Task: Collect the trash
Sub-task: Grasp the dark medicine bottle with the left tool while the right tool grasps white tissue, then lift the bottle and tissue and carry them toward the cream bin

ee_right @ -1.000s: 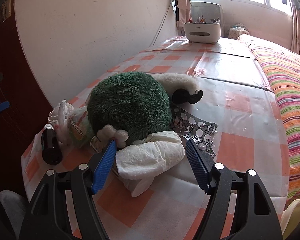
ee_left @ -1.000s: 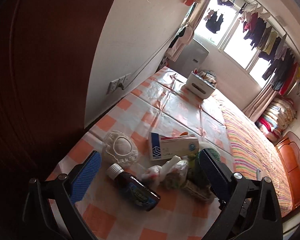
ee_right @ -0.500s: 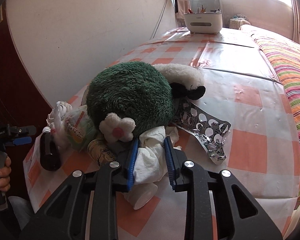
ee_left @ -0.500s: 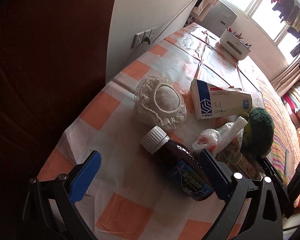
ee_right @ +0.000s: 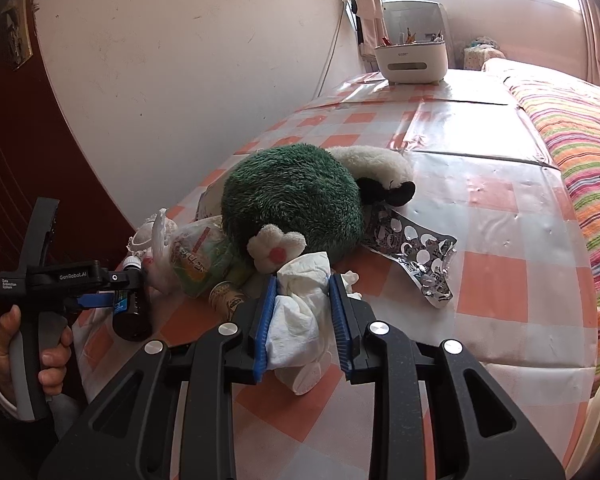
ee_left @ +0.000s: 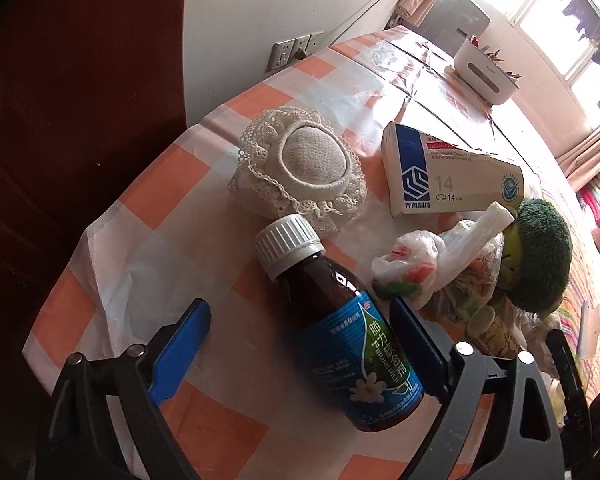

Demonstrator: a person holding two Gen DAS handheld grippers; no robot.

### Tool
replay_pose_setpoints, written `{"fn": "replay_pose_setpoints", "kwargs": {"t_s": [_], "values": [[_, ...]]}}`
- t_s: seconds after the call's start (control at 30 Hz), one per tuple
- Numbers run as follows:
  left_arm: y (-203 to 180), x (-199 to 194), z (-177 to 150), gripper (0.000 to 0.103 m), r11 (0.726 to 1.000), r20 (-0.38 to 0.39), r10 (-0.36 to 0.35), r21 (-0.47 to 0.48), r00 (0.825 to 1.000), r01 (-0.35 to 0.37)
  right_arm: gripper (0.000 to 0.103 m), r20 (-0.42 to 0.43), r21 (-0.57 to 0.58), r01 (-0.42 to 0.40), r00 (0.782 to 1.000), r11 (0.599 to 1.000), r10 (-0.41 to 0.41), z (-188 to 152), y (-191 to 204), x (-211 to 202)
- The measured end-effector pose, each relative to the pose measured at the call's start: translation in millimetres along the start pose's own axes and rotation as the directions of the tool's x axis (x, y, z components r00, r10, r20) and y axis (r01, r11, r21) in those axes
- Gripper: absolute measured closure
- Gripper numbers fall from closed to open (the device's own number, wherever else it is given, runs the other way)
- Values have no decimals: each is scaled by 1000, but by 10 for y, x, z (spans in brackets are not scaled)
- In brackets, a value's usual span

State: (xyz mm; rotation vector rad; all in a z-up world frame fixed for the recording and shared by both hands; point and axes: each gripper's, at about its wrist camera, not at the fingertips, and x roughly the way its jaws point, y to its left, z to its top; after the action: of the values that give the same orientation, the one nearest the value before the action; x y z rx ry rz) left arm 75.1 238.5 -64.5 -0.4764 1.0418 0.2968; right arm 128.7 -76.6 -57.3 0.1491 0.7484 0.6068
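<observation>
Left wrist view: left gripper (ee_left: 300,336) spread wide over the bench (ee_left: 168,184), nothing gripped. Brown medicine bottle (ee_left: 340,320) lies on its side between the fingers, white cap pointing away, blue label up; its body sits just beside the right-hand pad, whether touching is unclear. Beyond the cap – a lace-edged round pad (ee_left: 300,168). Medicine box (ee_left: 448,176) lies past the bottle to the right. Knotted plastic bag (ee_left: 416,268) just beside the bottle, snack wrapper and a small tube behind it, green plush toy (ee_left: 540,256) at the far right.

Right wrist view: right gripper (ee_right: 302,320) closed on a crumpled white tissue (ee_right: 300,312), squeezed between both blue pads, low over the bench (ee_right: 500,292). Tissue sits right against the green plush toy (ee_right: 296,204) with its white flower. Empty foil blister pack (ee_right: 420,256) lies to the right. At left, the left gripper (ee_right: 108,300) straddles the medicine bottle (ee_right: 134,316) – hand on its handle.
</observation>
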Motion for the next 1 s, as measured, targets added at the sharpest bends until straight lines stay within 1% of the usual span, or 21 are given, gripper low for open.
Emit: {"fn": "replay_pose_setpoints", "kwargs": {"t_s": [0.03,0.1,0.2,0.23,0.4,0.5,0.63,0.77,1.0], "values": [[-33,-2,-19,32,1000,7,19,21,1000,-19,77,2,2,-1,1000,1000,1,1,-6,-15],[-84,-4,-59,41,997,24,53,55,998,-54,77,10,3,-1,1000,1000,1,10,-7,-39],[-126,-10,-102,54,993,36,59,96,998,-62,77,21,2,-3,1000,1000,3,14,7,-77],[-138,-12,-110,56,992,35,55,108,998,-58,77,24,2,-3,1000,1000,3,14,10,-91],[-245,-26,-168,59,985,43,42,165,998,-49,77,46,-1,3,999,1000,-3,3,28,-176],[-316,-62,-222,59,978,72,51,198,996,-64,77,52,-2,5,999,1000,-5,-9,35,-216],[-369,-165,-265,59,974,135,48,212,990,-76,77,57,-9,13,998,1000,-12,-30,48,-258],[-431,-267,-270,59,976,178,20,211,984,-58,77,65,-12,19,998,1000,-18,-36,41,-302],[-553,-502,-360,59,973,266,-46,232,963,-17,77,84,-5,32,996,999,-32,-76,13,-433]]}}
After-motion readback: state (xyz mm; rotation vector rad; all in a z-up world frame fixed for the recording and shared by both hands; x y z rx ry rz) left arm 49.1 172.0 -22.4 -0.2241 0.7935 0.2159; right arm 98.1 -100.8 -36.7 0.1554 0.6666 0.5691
